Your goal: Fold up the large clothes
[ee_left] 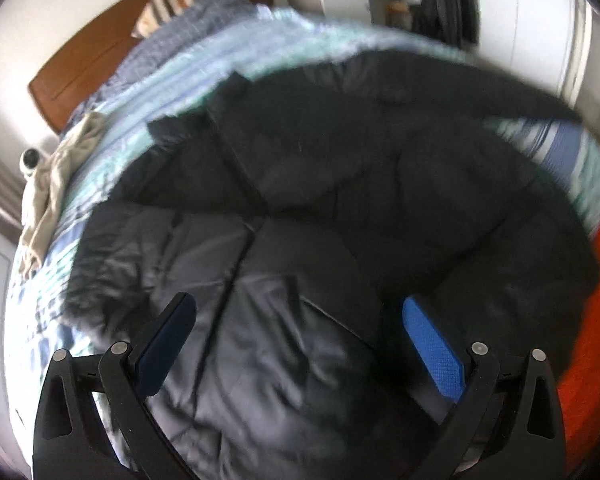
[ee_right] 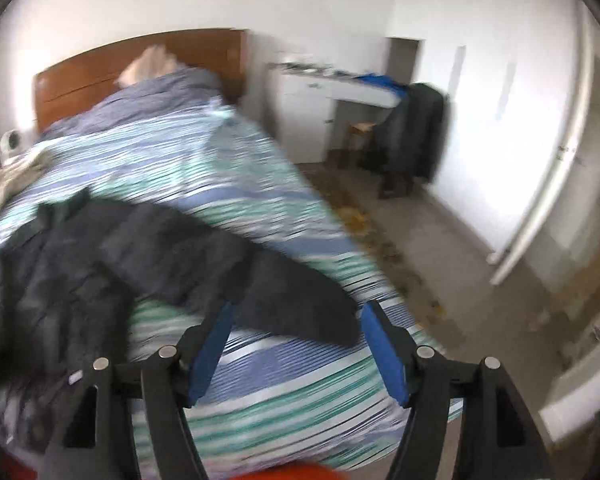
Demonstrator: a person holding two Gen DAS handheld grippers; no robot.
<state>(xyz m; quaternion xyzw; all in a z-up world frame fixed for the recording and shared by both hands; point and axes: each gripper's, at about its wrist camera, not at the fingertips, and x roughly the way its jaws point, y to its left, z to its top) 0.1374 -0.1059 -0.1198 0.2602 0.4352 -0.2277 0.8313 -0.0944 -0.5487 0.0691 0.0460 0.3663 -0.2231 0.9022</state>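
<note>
The big black coat [ee_left: 340, 184] lies spread on the striped bed [ee_right: 220, 160], puffy, soft and slippery, so my wide-open left gripper [ee_left: 296, 344] and right gripper [ee_right: 296, 344] should pinch its sleeve [ee_right: 300, 300] end.

The black jacket [ee_left: 340, 200] covers most of the near part of the bed [ee_right: 228, 168], and its sleeve [ee_right: 292, 300] stretches to the right, close to the bed edge. The far half of the striped cover lies bare. On the far left a beige garment [ee_left: 48, 196] takes the edge. At the right of the bed the floor [ee_right: 440, 264] is open up to the dark coat [ee_right: 416, 140] hanging on the chair.
</note>
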